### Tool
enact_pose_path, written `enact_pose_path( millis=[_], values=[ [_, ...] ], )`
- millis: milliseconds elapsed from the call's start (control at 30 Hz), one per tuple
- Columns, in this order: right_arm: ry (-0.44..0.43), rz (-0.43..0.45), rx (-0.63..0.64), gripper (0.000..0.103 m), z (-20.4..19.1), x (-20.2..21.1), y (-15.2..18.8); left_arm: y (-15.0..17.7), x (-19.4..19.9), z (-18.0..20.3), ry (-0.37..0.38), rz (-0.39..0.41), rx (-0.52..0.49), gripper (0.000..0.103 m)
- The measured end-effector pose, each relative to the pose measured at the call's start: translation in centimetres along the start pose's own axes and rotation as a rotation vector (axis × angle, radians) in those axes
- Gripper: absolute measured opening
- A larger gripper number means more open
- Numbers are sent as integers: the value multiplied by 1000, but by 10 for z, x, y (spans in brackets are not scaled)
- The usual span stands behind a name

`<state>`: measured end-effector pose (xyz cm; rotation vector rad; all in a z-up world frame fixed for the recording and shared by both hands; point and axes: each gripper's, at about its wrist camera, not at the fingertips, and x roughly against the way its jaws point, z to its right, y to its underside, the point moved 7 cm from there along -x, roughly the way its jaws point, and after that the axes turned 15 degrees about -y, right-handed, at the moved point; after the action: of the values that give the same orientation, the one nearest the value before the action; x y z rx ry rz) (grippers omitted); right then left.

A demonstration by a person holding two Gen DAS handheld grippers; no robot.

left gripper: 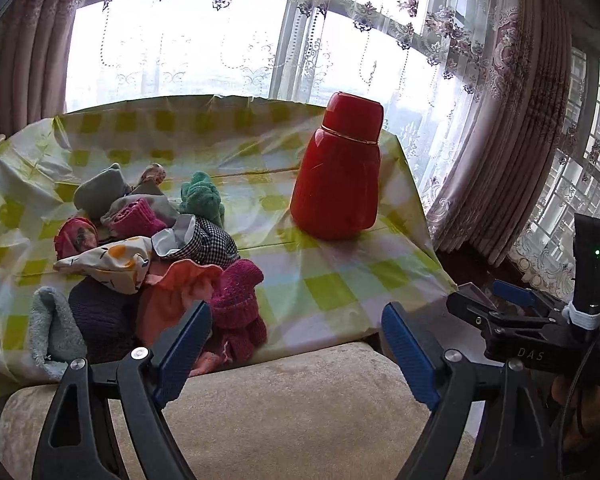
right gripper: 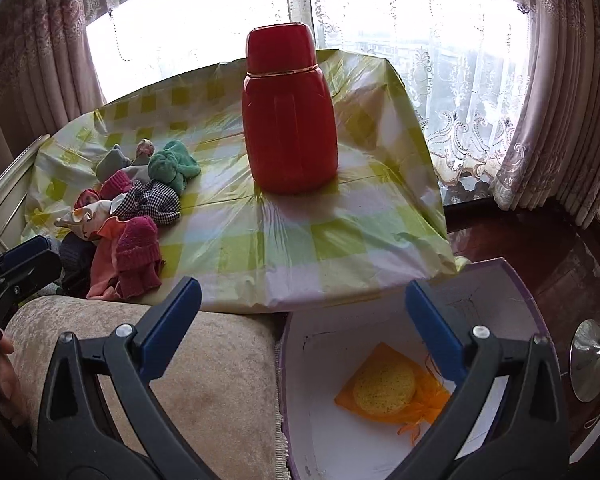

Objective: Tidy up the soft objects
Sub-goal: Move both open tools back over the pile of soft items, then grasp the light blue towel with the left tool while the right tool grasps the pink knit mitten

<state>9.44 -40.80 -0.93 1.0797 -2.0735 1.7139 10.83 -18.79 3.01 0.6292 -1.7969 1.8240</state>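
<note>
1. The left gripper hung with its tongs spread and empty, over the beige cushion edge.
2. The right gripper was likewise spread, empty, above one white box.
3. One yellow sponge lay on one orange pouch inside that box.
4. One heap of soft cloth items sat on the checked tablecloth; roughly ten pieces, exact count unclear.
5. One red flask stood upright, apart from the heap.
</note>
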Motion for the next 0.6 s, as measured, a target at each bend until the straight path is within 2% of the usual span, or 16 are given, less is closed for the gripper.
enact_pose_path(
  millis=[200,367,600],
  values=[
    [-77,-50,23,102,-34,-22,2,12,-1,-61,-75,-29,118,87],
    [-126,-84,27,102,-57,-43,0,25,-5,-111,-145,-66,206,81],
    [-167,-140,72,102,-89,-72,-2,39,-12,-162,-211,-101,294,79]
  ],
)
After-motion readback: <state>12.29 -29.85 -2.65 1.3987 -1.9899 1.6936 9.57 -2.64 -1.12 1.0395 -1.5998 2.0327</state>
